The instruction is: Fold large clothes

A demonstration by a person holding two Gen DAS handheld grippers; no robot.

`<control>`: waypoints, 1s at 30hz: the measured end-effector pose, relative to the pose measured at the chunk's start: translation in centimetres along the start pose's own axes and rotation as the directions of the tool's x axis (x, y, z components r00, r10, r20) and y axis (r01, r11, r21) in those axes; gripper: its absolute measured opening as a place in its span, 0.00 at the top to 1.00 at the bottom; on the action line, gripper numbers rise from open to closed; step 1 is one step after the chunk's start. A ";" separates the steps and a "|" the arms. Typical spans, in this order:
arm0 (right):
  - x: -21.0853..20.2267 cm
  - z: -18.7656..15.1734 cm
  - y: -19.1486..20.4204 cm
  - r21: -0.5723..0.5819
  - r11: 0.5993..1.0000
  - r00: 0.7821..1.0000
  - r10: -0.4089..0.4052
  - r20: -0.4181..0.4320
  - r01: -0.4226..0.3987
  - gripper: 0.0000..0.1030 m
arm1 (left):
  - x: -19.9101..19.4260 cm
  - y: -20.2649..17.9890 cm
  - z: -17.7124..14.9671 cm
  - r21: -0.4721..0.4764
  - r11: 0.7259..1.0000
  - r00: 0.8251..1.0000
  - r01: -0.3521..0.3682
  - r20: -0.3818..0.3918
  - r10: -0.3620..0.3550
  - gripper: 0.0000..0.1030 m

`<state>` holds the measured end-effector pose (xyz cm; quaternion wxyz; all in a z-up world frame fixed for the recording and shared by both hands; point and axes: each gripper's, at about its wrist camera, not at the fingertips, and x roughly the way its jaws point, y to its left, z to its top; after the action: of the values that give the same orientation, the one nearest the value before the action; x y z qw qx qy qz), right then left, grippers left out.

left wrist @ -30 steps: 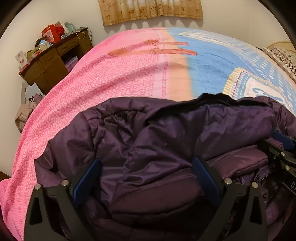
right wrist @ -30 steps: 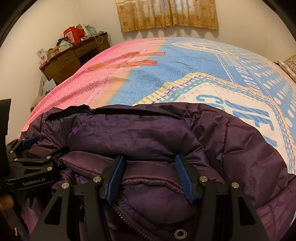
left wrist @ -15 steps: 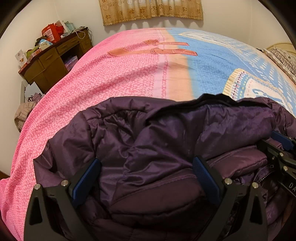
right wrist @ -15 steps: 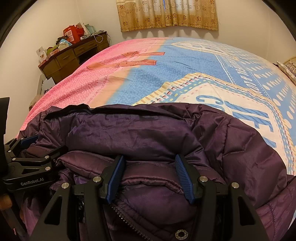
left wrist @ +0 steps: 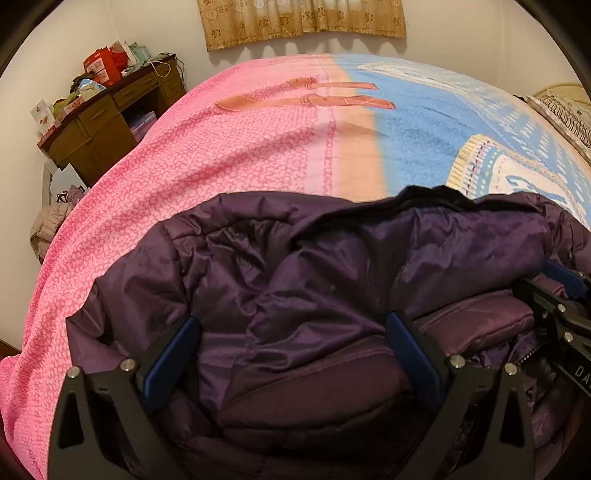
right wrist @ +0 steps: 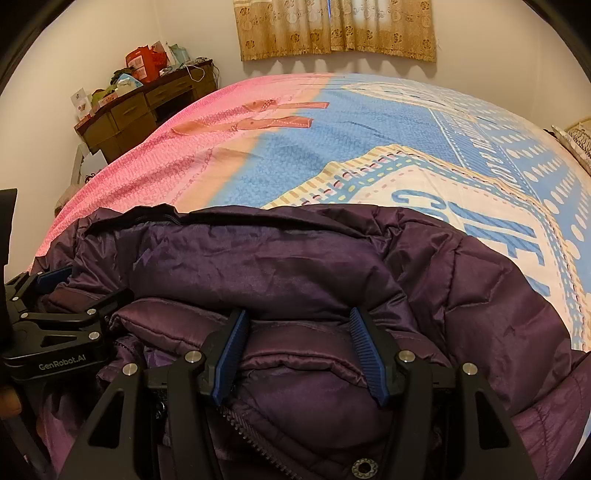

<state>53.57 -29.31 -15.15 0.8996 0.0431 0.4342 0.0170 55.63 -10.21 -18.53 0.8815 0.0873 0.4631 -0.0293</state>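
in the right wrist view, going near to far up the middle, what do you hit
right gripper with its fingers around a bunched fold → purple puffer jacket → black collar edge → blue and pink bedspread → tan curtain on the far wall

A bedroom with a wide bed, a desk and a curtain

The bedsheet (left wrist: 229,155) is pink on the left, blue and white with big letters on the right. A brown wooden desk (left wrist: 107,114) stands in the far left corner, with red boxes (left wrist: 101,66) and papers on top. A beige patterned curtain (right wrist: 336,27) hangs on the back wall.
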 end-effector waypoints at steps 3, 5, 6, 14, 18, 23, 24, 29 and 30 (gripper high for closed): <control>0.0 0.0 0.1 -0.002 1.000 1.000 -0.004 -0.001 0.004 0.43 | 0.0 0.0 0.0 0.001 1.000 1.000 0.001 0.000 -0.001 0.00; 0.0 0.0 0.1 -0.004 1.000 1.000 -0.006 -0.002 0.006 0.43 | 0.0 0.0 0.0 0.001 1.000 1.000 0.000 0.001 0.000 0.00; 0.0 0.0 0.1 -0.005 1.000 1.000 -0.008 -0.003 0.008 0.43 | 0.0 0.0 0.0 0.001 1.000 1.000 0.001 0.000 -0.001 0.00; 0.2 0.0 0.4 -0.016 1.000 1.000 -0.024 -0.008 0.024 0.43 | 0.0 0.0 0.0 0.005 1.000 1.000 -0.002 0.002 0.002 0.00; 0.2 0.1 0.6 -0.024 0.999 0.999 -0.035 -0.011 0.035 0.43 | 0.1 0.0 0.0 0.005 1.000 1.000 -0.003 0.002 0.003 0.00; 0.2 0.8 1.2 -0.064 0.996 0.997 -0.064 -0.038 0.061 0.42 | 0.1 0.1 0.1 0.001 1.000 1.000 -0.003 -0.002 0.003 0.00; -0.4 1.3 1.0 -0.078 0.996 0.997 -0.040 -0.065 0.035 0.42 | 0.0 0.2 0.2 -0.006 1.000 1.000 0.008 -0.008 -0.008 0.00; -8.9 1.2 -0.9 -0.022 0.997 0.997 0.068 0.019 -0.068 0.35 | -5.2 2.7 0.1 -0.049 0.998 0.996 0.041 0.078 -0.037 0.00; -10.3 0.8 -1.0 -0.025 0.996 0.996 0.082 0.022 -0.081 0.34 | -6.9 3.2 -0.2 -0.047 0.998 0.993 0.046 0.110 -0.041 0.00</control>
<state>47.77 -31.10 -6.74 0.9037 0.0501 0.4213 0.0585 51.96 -7.21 -12.61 0.9065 0.0534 0.4167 -0.0418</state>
